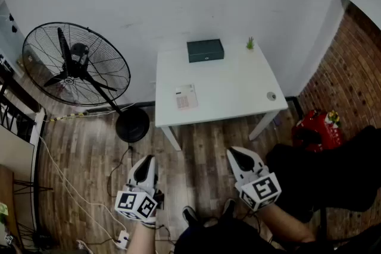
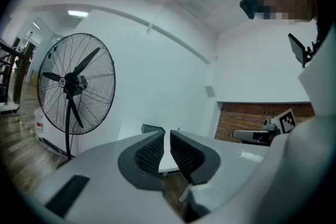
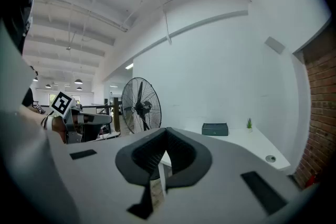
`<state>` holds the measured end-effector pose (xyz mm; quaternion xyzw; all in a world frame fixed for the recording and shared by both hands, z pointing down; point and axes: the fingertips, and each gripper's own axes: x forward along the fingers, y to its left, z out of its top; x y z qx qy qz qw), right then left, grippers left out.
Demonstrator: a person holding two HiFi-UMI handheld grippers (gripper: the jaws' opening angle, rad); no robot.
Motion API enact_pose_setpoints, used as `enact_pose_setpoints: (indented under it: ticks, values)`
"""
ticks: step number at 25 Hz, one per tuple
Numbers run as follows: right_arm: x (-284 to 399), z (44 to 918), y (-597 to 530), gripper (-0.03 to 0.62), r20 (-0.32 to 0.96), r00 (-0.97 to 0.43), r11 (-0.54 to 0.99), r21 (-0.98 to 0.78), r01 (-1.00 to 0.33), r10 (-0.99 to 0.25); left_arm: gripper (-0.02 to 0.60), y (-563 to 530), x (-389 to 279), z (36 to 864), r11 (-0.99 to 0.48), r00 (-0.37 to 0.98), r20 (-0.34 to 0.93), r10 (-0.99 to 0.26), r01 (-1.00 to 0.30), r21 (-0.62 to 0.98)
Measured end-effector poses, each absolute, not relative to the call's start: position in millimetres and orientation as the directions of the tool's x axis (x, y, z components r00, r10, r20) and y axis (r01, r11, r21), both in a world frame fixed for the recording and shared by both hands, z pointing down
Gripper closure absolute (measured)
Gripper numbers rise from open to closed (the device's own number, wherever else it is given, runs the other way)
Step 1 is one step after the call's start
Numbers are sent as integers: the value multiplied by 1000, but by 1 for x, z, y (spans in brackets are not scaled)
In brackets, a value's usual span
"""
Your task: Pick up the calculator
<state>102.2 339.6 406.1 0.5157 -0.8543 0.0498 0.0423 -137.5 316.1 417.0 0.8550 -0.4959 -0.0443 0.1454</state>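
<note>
The calculator (image 1: 186, 96), pale with pinkish keys, lies flat on the left part of a white table (image 1: 232, 92), near its front edge. My left gripper (image 1: 144, 167) hovers over the wooden floor well short of the table, jaws shut and empty. My right gripper (image 1: 239, 157) is beside it to the right, also shut with nothing held. In the left gripper view the pads (image 2: 151, 153) almost meet with only a thin slit. In the right gripper view the black pads (image 3: 176, 152) touch, and the table (image 3: 252, 141) stretches ahead.
A dark green box (image 1: 205, 50) and a tiny potted plant (image 1: 250, 43) sit at the table's back edge, with a round grommet (image 1: 271, 96) at its right. A large black floor fan (image 1: 77, 65) stands left. A red object (image 1: 315, 128) lies by the brick wall.
</note>
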Motion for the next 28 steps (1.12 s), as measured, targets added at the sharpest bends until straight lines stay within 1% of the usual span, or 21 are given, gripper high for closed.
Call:
enact_pose_setpoints:
  ticks: [9, 15, 16, 18, 19, 20, 22, 28]
  values:
    - [48, 407, 346, 591, 102, -451, 447, -53, -893, -887, 543, 325, -198, 420, -463, 500, 74, -863, -841, 278]
    - [42, 402, 341, 588, 40, -372, 367, -94, -925, -927, 543, 335, -239, 413, -467, 495, 47, -868, -845, 259]
    - [41, 402, 339, 580, 41, -359, 354, -93, -931, -933, 522, 337, -247, 413, -470, 496, 41, -867, -844, 259]
    - [38, 400, 335, 467, 41, -340, 335, -99, -937, -940, 392, 339, -259, 416, -474, 501, 41, -864, -840, 264]
    - [36, 399, 334, 418, 40, -331, 325, -106, -940, -943, 355, 339, -266, 418, -475, 503, 44, -863, -838, 267]
    - [34, 398, 332, 398, 40, -321, 315, -112, -943, -946, 340, 338, -272, 420, -476, 505, 45, -862, -836, 272]
    - [30, 396, 331, 390, 42, -303, 297, -111, -949, -952, 336, 337, -283, 424, -479, 509, 39, -860, -830, 286]
    - [29, 388, 330, 401, 42, -278, 275, -60, -960, -960, 336, 323, -298, 447, -486, 531, 48, -846, -806, 339]
